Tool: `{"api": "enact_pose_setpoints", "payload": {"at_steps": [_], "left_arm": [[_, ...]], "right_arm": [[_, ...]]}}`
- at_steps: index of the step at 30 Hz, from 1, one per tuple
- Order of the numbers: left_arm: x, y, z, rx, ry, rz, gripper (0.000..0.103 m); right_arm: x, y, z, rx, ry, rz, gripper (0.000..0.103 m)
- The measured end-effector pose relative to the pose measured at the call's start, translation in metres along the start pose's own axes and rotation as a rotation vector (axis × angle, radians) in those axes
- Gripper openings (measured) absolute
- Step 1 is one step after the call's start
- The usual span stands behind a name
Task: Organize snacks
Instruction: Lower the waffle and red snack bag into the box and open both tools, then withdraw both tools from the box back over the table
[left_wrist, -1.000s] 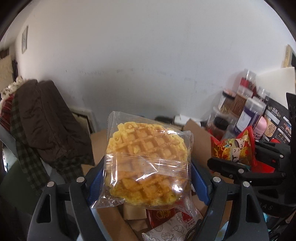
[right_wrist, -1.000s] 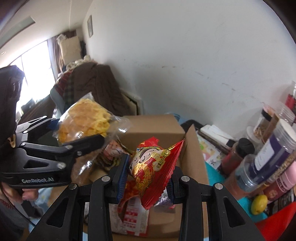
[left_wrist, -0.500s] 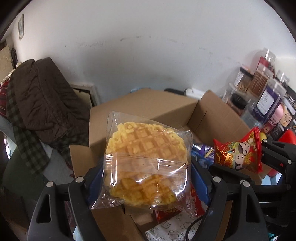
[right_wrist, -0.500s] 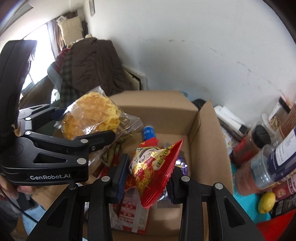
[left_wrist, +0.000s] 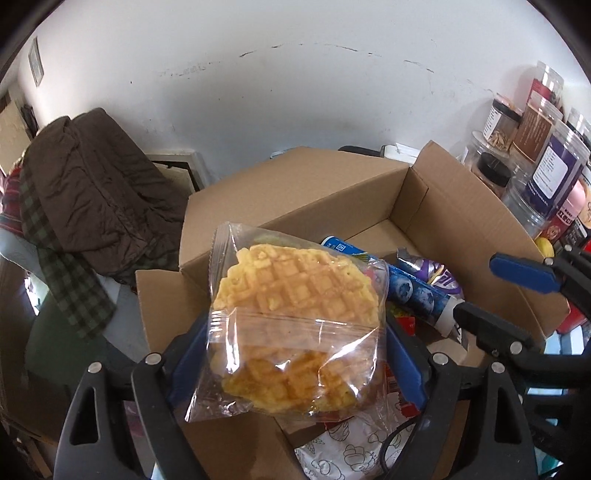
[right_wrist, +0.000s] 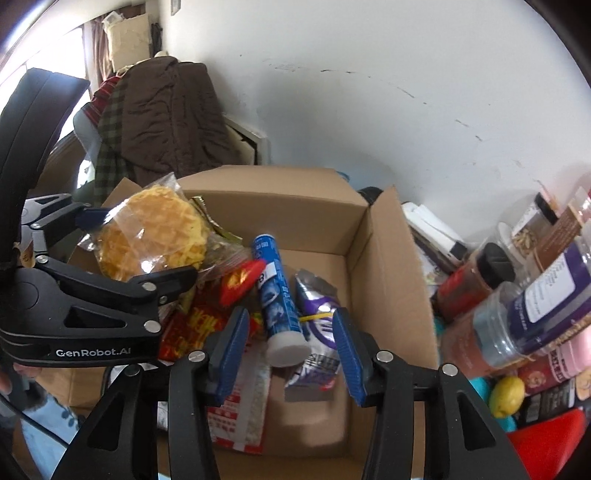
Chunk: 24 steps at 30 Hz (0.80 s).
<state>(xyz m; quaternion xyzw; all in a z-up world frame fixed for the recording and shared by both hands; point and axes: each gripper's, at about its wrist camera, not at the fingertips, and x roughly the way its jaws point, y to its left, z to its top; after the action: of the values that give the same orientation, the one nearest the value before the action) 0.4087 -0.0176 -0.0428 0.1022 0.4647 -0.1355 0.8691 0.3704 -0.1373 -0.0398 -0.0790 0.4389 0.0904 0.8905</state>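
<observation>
A round waffle in a clear packet (left_wrist: 295, 317) sits between the blue pads of my left gripper (left_wrist: 295, 332), over the left side of an open cardboard box (left_wrist: 332, 195). The jaws are opening, the pads still at the packet's edges, and the packet leans away from me. In the right wrist view the waffle packet (right_wrist: 151, 232) hangs in the left gripper (right_wrist: 140, 243) above the box (right_wrist: 280, 199). My right gripper (right_wrist: 290, 321) is opening with nothing between its pads. A blurred red snack packet (right_wrist: 242, 278) lies below it in the box.
The box holds a blue tube (right_wrist: 277, 295), a purple-and-silver packet (right_wrist: 317, 321) and red-and-white packets (right_wrist: 240, 406). Several jars (right_wrist: 535, 314) and a yellow lemon (right_wrist: 508, 397) crowd the right. A brown coat (left_wrist: 92, 184) hangs over a chair at the left, with a white wall behind.
Both grippers tipped down over the box. The right gripper opened and the red snack packet left its pads, dropping into the box. The waffle packet tilted away in the left gripper.
</observation>
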Motion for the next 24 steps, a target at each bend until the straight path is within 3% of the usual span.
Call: {"api": "enact_pose_setpoints", "payload": {"at_steps": [6,10,16,24], "left_arm": [[-0.016,-0.007,-0.002,0.035,-0.035,0.039,0.089],[-0.025,-0.007,-0.003,0.025,-0.051,0.054,0.102],[-0.043,0.000,-0.002,-0.012,-0.072,0.060,0.102],[-0.100,-0.002,-0.002,-0.032,-0.189,0.021,0.102]], "right_arm": [[-0.012,-0.002,0.000,0.013,-0.014,-0.018,0.047],[-0.023,-0.004,0.000,0.024,-0.022,-0.023,0.047],[-0.040,-0.007,0.001,0.033,-0.041,-0.037,0.049],[-0.086,-0.002,0.006,0.037,-0.140,-0.050,0.049]]}}
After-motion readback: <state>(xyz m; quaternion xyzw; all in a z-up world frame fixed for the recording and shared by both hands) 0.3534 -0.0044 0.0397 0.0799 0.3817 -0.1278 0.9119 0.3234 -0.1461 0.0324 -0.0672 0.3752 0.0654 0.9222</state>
